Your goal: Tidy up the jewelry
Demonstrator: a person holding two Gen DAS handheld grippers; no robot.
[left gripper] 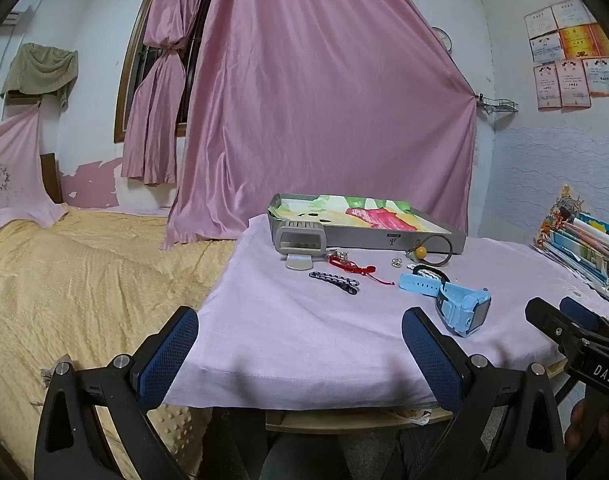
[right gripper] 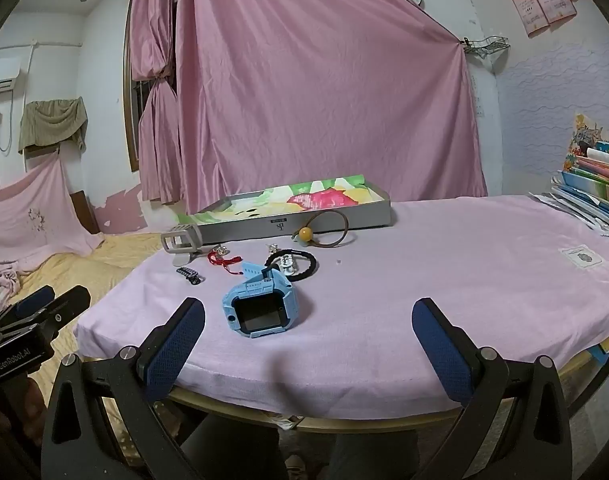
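Jewelry lies scattered at centre frame on the tabletop (right gripper: 444, 280), before the tray (right gripper: 304, 222). Both tools, left (left gripper: 300, 344) and right (right gripper: 308, 336), stand fully open, holding nothing. Risk: the red cord (left gripper: 354, 269) and hair tie (right gripper: 328, 230) may slip from wide pads or drag the loose cloth.

Watch (right gripper: 260, 308) nearest on table (right gripper: 464, 280); tray (right gripper: 304, 216) behind.

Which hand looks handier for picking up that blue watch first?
Probably the right. The blue watch lies just ahead of the open right gripper, nearly between its fingers; from the left gripper it sits off to the side.
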